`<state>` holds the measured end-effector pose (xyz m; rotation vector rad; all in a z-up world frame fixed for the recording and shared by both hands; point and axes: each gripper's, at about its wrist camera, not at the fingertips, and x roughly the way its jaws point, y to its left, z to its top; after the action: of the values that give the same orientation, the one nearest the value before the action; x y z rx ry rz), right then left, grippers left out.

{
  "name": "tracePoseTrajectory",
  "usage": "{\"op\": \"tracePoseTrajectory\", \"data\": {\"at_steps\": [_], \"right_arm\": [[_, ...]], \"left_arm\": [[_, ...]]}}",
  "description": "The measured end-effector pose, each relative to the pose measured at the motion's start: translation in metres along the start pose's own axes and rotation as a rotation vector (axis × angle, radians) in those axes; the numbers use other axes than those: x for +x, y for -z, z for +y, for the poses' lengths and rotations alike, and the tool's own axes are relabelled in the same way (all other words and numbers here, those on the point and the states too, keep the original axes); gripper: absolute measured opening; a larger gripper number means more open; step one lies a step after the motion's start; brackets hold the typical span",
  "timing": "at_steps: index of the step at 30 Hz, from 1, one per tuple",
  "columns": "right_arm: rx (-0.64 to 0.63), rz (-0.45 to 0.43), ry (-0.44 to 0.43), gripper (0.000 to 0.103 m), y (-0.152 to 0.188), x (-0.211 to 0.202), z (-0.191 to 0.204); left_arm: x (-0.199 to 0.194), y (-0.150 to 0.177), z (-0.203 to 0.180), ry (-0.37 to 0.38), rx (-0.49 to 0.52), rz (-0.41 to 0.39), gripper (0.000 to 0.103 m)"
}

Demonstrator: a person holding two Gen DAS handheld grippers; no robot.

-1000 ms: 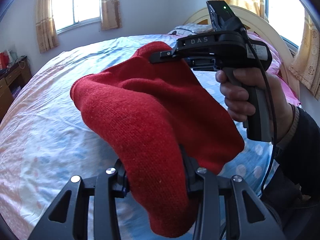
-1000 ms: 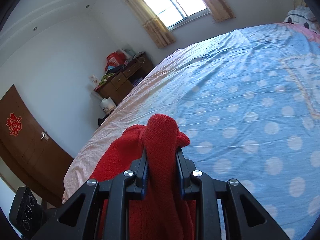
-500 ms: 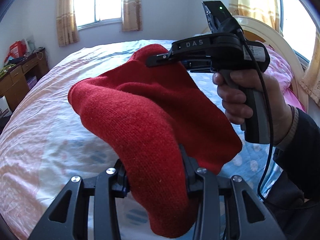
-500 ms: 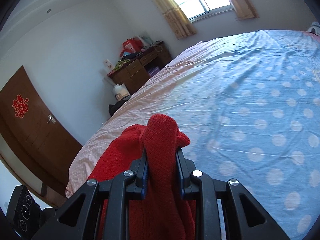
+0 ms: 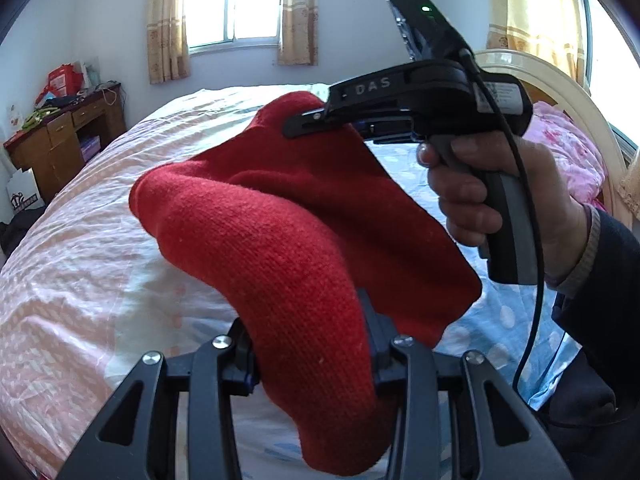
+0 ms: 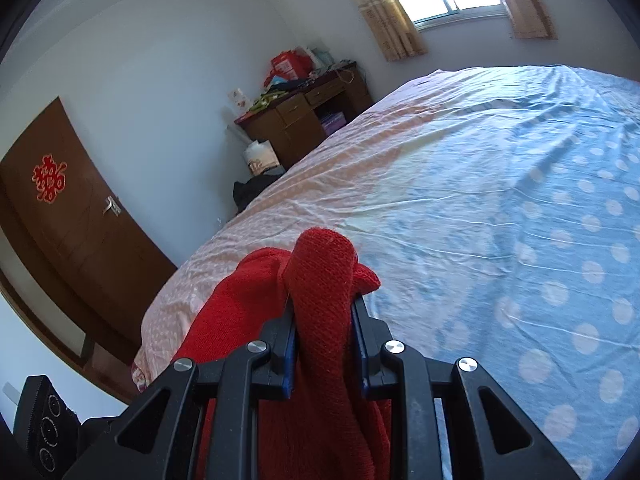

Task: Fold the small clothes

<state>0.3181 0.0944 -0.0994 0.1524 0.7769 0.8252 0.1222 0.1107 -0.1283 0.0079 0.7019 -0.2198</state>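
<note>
The left claw (image 5: 312,344) pinches one thick fold of the red knit garment (image 5: 304,232), and the right claw (image 6: 322,340) pinches another bunched part of it. Between them the garment hangs in the air above the bed (image 6: 500,208), not touching the sheet. I judge that the folding is at an early point: the garment is not yet laid flat, and no neat fold shows. The bed below is free. A wooden desk (image 6: 304,120) and a door (image 6: 72,232) stand well apart, so nothing blocks the way.
</note>
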Motion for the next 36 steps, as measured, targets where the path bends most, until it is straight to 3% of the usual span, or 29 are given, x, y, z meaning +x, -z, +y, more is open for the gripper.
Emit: {"op": "tracePoseTrajectory", "data": {"at_steps": [11,22,36], "right_arm": [[0.006,0.083,0.006,0.023,0.014,0.048,0.007],[0.044,0.123,0.047,0.023,0.023,0.064,-0.010],[0.072,0.159,0.082,0.024,0.031,0.077,-0.024]], "left_arm": [[0.001,0.035,0.010,-0.026,-0.036,0.052,0.041],[-0.004,0.049,0.013,-0.001,-0.095,0.037,0.044],[-0.013,0.057,0.012,-0.001,-0.097,0.027,0.046]]}}
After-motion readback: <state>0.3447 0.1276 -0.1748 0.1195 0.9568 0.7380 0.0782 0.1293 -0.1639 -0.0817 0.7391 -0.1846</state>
